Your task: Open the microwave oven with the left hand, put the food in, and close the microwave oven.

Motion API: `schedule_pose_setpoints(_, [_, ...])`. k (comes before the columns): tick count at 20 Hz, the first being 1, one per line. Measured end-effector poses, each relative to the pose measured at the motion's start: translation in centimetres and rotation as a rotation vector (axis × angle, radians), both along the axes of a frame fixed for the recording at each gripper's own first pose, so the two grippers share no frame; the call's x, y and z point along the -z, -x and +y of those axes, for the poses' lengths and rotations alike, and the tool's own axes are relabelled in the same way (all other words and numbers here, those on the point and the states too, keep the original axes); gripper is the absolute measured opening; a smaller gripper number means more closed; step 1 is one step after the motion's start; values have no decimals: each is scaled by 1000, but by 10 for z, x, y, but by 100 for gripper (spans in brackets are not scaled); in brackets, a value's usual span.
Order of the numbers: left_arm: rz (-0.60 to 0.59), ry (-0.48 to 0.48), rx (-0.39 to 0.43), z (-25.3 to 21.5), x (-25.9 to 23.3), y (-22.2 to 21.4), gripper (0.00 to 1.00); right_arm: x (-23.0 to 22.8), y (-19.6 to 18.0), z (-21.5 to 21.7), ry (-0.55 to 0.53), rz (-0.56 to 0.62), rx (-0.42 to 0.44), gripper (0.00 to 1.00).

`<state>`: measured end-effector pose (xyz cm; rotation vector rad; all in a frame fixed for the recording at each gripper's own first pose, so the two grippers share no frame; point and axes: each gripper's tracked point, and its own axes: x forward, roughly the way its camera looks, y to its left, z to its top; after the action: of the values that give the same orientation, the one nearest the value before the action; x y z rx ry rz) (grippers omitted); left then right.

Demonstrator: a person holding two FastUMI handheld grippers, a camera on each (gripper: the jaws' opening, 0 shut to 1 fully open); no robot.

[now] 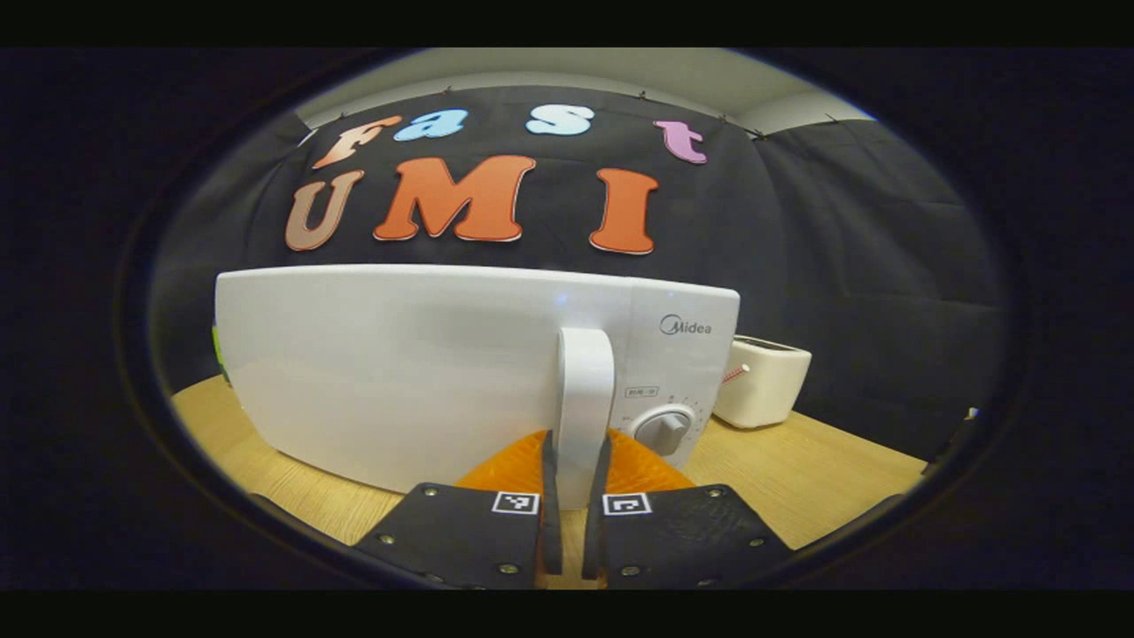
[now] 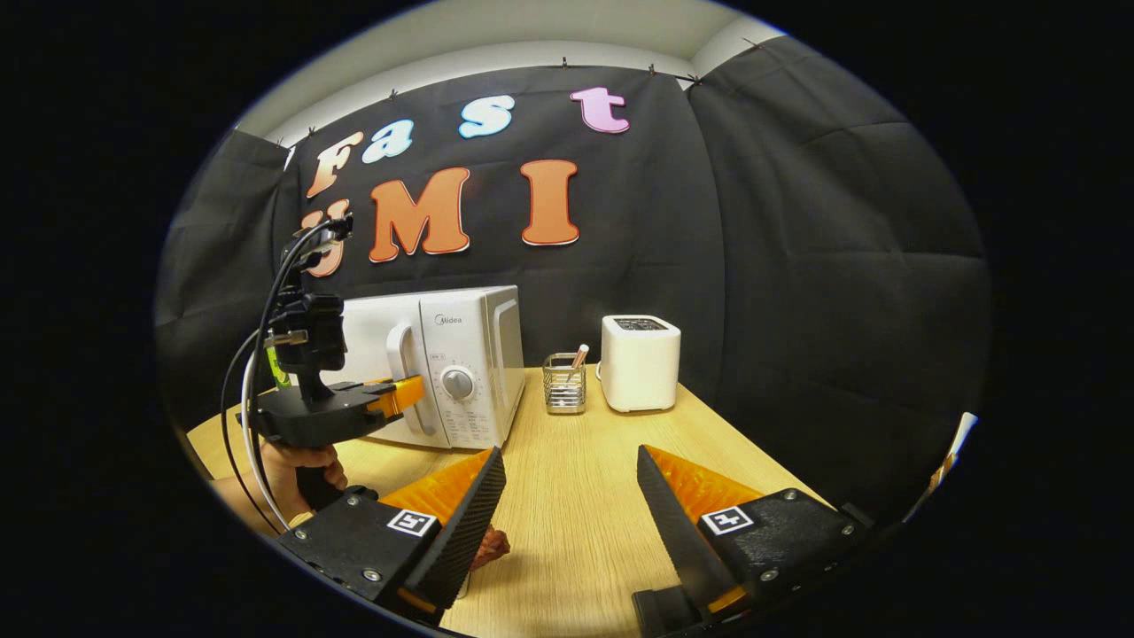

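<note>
My left hand-held gripper (image 1: 574,496) has its fingers pinched on the upright white handle (image 1: 585,390) of the glossy white microwave oven (image 1: 425,372) straight ahead; its door looks unopened. My right hand-held gripper (image 2: 567,496) waits wide open and empty over the wooden counter (image 2: 576,496), so everything remains.

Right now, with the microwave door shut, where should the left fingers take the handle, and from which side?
Take the handle, a white upright bar standing proud of the microwave door beside the dial. Come straight at the front, one finger on each side of its lower part. The left gripper already sits this way, fingers closed on the bar.
</note>
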<state>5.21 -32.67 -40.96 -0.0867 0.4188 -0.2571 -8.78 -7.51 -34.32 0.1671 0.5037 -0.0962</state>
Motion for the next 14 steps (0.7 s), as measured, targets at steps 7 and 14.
schedule_pose_setpoints(7, [-47,6,34,16,-17,52,8,16,4,14,-39,44,-10,93])
schedule_pose_setpoints(14, [-106,18,85,60,-42,118,8,34,13,40,-70,106,-33,94])
